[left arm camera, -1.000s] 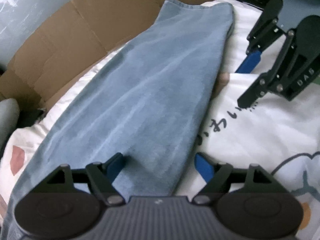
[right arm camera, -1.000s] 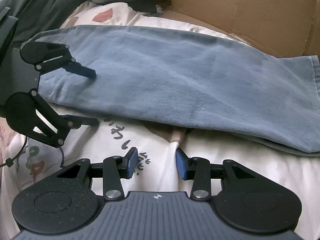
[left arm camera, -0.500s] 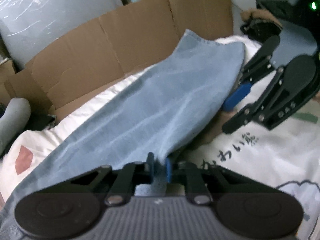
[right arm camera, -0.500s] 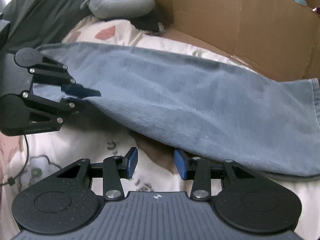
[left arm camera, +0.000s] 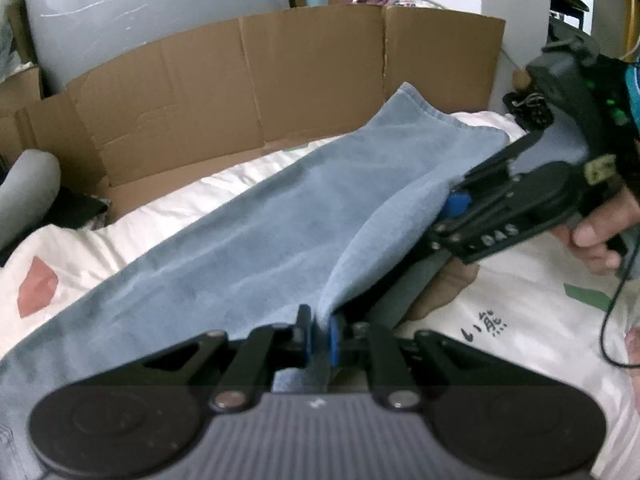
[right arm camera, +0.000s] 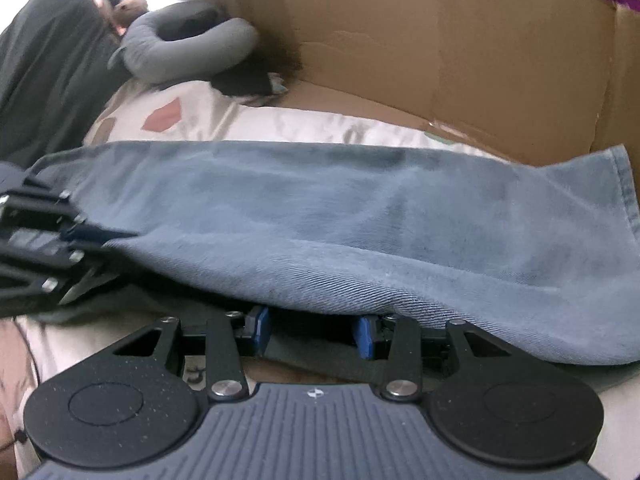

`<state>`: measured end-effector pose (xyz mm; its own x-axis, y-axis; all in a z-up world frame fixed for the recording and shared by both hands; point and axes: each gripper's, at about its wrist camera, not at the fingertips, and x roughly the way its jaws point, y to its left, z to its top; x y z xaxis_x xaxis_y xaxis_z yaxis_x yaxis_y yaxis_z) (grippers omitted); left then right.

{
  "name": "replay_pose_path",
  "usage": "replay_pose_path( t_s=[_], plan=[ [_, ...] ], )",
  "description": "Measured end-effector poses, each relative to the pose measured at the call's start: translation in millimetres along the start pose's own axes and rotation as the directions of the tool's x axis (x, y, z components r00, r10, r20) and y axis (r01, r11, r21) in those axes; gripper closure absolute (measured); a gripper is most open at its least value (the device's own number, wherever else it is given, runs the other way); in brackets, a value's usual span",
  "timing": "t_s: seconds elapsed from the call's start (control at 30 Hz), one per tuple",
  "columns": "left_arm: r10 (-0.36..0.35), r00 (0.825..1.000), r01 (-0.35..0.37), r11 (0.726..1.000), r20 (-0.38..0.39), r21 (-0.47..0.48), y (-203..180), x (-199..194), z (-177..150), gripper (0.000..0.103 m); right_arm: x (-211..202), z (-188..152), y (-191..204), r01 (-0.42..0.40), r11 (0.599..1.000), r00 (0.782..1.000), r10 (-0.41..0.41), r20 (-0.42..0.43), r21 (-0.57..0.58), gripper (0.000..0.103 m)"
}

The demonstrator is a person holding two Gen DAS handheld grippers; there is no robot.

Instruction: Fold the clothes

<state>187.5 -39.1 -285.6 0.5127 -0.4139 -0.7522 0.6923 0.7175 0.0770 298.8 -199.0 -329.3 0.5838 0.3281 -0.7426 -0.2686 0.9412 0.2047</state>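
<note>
I inspected the blue denim garment (left arm camera: 248,240) lying lengthwise on the white printed bedsheet (left arm camera: 532,320), with the flattened cardboard (left arm camera: 280,92) standing along the garment's far side. My left gripper (left arm camera: 319,334) had its 2 blue pads pressed together on the garment's near edge, and the cloth there was drawn up off the sheet into a raised ridge. My right gripper (right arm camera: 311,330) sat at the same near edge, farther along toward the hemmed end (right arm camera: 624,188). Its blue pads (right arm camera: 262,326) stood apart at a middling width, and the cloth draped over them from above. I could not tell whether any fabric lay between the pads; neither pad was seen pressing on it. In the left view, my right hand (left arm camera: 600,236) gripped that tool's handle, just beside the garment's lifted fold. A grey neck pillow (right arm camera: 188,44) lay beyond the garment's far end, near the cardboard's corner.
</note>
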Motion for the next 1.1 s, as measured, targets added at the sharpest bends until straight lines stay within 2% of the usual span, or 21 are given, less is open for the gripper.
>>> replay_pose_path(
  t_s=[0.17, 0.37, 0.5, 0.63, 0.77, 0.83, 0.93, 1.0, 1.1],
  plan=[
    [-0.005, 1.000, 0.005, 1.000, -0.007, -0.004, 0, 1, -1, 0.094, 19, -2, -10, 0.004, 0.996, 0.999, 0.001, -0.053, 0.091, 0.056],
    [-0.024, 0.999, 0.024, 1.000, -0.041, 0.005, -5, 6, -5, 0.094, 14, -17, 6, -0.030, 0.999, 0.992, 0.026, -0.123, -0.029, 0.056],
    [-0.022, 0.996, 0.025, 0.999, -0.085, 0.031, -14, 15, -12, 0.094, 6, -29, 16, -0.016, 0.990, 0.988, -0.006, -0.154, -0.140, 0.057],
    [-0.020, 0.992, 0.029, 0.997, -0.128, 0.076, -23, 26, -25, 0.092, -1, -38, 13, -0.005, 0.988, 0.983, -0.023, -0.182, -0.152, 0.055],
    [-0.001, 0.989, 0.019, 0.992, -0.146, 0.124, -30, 26, -35, 0.085, -7, -42, 10, -0.013, 0.991, 0.976, -0.016, -0.215, -0.133, 0.055],
    [-0.002, 0.988, 0.022, 0.992, -0.153, 0.125, -28, 20, -39, 0.077, -12, -41, 7, -0.041, 0.994, 0.974, 0.016, -0.226, -0.105, 0.055],
    [-0.027, 0.987, 0.039, 0.996, -0.157, 0.078, -17, 4, -45, 0.064, -23, -40, 5, -0.085, 0.992, 0.974, 0.063, -0.218, -0.092, 0.055],
    [-0.027, 0.988, 0.034, 0.998, -0.149, 0.044, -9, -11, -50, 0.046, -29, -38, 8, -0.114, 0.988, 0.974, 0.091, -0.206, -0.100, 0.055],
    [0.033, 0.989, -0.026, 0.998, -0.142, 0.055, 0, -29, -62, 0.040, -33, -36, 18, -0.156, 0.979, 0.972, 0.128, -0.196, -0.132, 0.055]
  ],
)
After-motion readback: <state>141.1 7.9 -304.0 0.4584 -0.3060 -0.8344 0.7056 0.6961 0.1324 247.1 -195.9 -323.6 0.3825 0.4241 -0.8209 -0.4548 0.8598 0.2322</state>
